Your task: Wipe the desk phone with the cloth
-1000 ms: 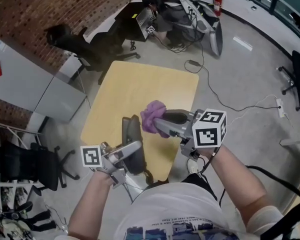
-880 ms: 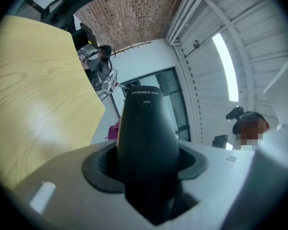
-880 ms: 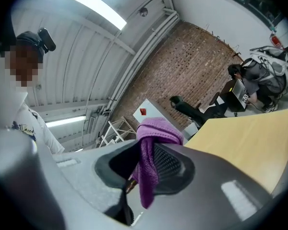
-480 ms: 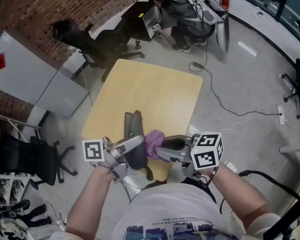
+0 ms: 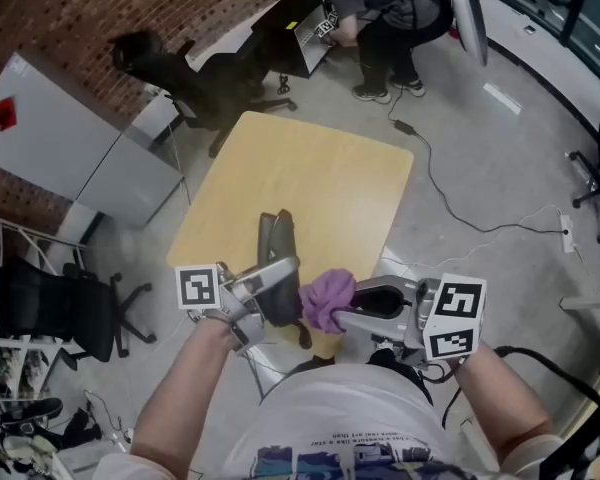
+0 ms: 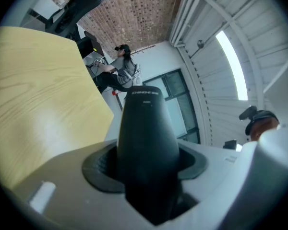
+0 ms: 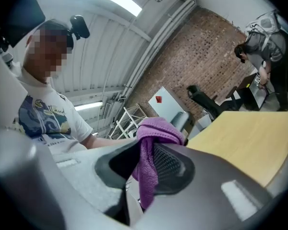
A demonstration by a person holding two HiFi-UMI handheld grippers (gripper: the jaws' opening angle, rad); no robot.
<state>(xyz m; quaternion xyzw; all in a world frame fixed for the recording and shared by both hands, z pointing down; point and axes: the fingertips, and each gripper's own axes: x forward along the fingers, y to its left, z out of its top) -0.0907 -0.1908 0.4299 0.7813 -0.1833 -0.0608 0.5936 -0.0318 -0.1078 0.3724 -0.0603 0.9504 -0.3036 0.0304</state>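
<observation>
**Head view.** Holding the phone handset (image 5: 272, 240) in the left tool (image 5: 280, 288), clamped across its dark body, over the near edge of the yellow worktop (image 5: 310, 168). Cannot tell whether resting on that edge or lifted clear of it. Pinching the purple cloth (image 5: 328, 300) in the right tool (image 5: 348, 314), with the bunched wad sticking out ahead of the tips, just beside the handset's right flank. Too close to say whether touching or a hair apart.

**Left gripper view.** Looking straight along the jaws: black tapered handset seated between both pads and filling the gap, so gripped firmly rather than spread around nothing. Worktop off to the left, with a person in the background (image 6: 124, 71) bent over some gear.

**Right gripper view.** Jaws pressed together on the cloth, folded over the top and hanging down between the pads. Worktop edge to the right.

**Step in hand, by the look of it.** Wiping the handset, or about to begin a stroke on it. Next, most likely: press the wad against the handset's side and draw it along the length. Calls for a steady left grip so as not to lose the handset, a light push from the right, and later a turn of the handset to reach the hidden faces.
</observation>
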